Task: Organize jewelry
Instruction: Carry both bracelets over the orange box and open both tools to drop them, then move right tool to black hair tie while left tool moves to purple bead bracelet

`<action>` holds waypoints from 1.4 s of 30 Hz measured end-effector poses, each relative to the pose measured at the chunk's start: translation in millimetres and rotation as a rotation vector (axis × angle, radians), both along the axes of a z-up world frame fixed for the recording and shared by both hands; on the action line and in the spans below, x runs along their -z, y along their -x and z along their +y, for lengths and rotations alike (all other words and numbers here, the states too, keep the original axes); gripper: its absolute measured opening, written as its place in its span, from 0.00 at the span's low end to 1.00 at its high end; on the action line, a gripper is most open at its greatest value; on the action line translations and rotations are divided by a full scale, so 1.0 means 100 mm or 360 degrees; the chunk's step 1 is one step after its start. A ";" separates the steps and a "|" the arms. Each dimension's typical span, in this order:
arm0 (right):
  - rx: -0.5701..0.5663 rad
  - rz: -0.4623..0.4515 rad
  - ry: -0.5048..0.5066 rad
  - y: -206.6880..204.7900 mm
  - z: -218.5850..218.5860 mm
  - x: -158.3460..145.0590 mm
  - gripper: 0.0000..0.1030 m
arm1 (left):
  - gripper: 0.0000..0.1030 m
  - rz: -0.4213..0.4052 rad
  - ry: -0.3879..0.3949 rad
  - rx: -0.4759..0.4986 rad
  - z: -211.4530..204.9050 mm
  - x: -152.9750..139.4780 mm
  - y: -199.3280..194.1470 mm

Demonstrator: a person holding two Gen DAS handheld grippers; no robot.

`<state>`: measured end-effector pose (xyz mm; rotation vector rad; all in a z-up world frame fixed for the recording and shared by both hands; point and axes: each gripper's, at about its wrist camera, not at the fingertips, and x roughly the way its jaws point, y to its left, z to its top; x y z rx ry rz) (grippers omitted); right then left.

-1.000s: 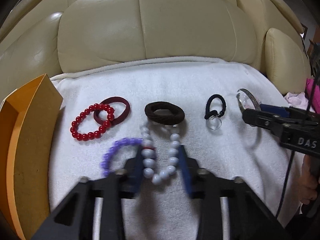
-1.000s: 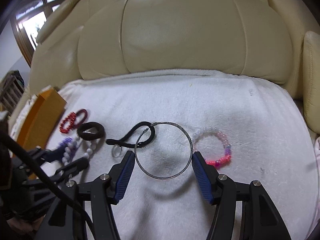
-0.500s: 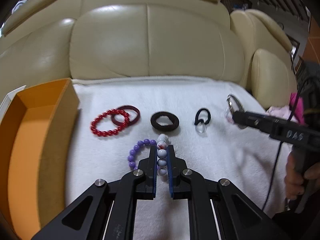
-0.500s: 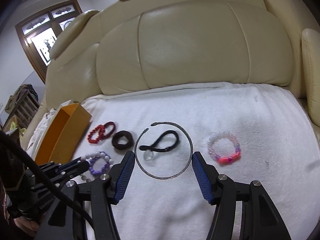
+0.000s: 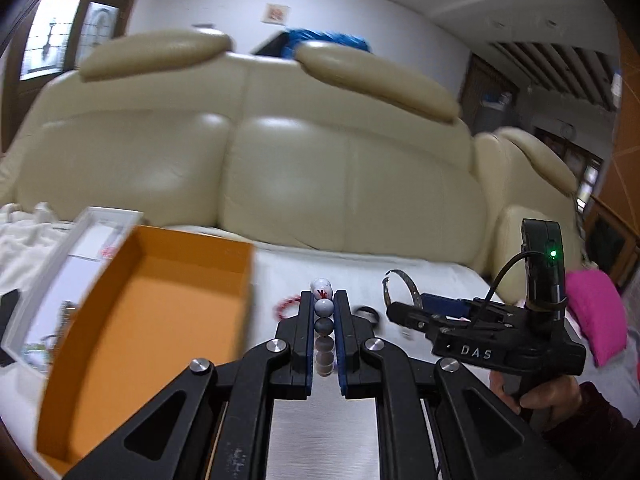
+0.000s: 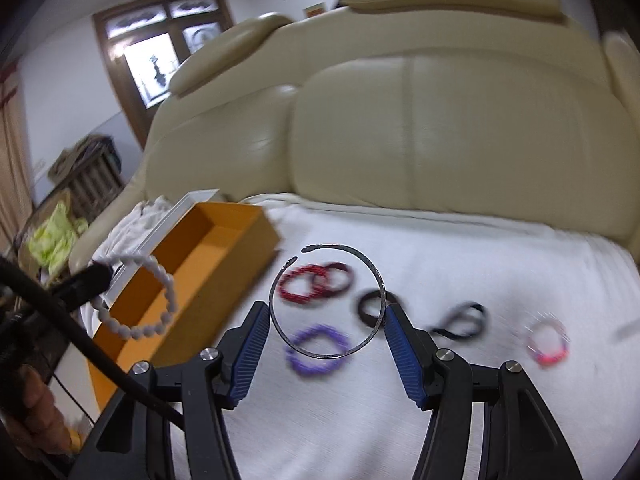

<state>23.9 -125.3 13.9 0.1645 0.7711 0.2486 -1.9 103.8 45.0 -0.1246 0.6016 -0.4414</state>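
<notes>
At nine o'clock in the right wrist view, the left claw [image 6: 94, 276] grips a white bead bracelet [image 6: 160, 280] over the orange box [image 6: 224, 236]. At centre, the right claw [image 6: 324, 340] clamps a metal bangle [image 6: 376, 276] above the towel [image 6: 480, 248]. Next, probably: release the beads into the box.

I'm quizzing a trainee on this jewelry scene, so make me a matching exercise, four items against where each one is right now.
Items:
1. white bead bracelet
2. metal bangle
3. purple bead bracelet
4. orange box

Places:
A. lying on the white towel
B. clamped in the left gripper
C. at the towel's left edge
D. spanning the right gripper pads

Pairs: 1-B, 2-D, 3-A, 4-C
</notes>
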 end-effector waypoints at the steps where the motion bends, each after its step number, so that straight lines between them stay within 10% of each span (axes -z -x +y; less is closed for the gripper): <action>1: -0.0039 0.0009 0.0009 -0.06 0.15 -0.03 0.61 | 0.09 0.0007 -0.0002 -0.0047 0.11 0.01 -0.02; 19: -0.0363 0.0398 0.0330 -1.32 2.16 0.39 0.64 | 0.11 0.0496 -0.0218 -0.0682 1.06 0.80 -0.68; 23: -0.0352 0.0397 0.0237 -1.43 2.21 0.43 0.73 | 0.41 0.0453 -0.0283 -0.0791 1.05 0.80 -0.73; 34: -0.0083 0.0116 -0.0009 -0.75 0.88 -0.05 0.74 | 0.45 0.0137 -0.0379 -0.0776 0.52 0.49 -0.60; 42: 0.0307 0.0207 -0.0259 -0.10 -0.55 0.14 0.67 | 0.51 -0.0025 -0.0425 -0.0517 -0.17 0.44 -0.48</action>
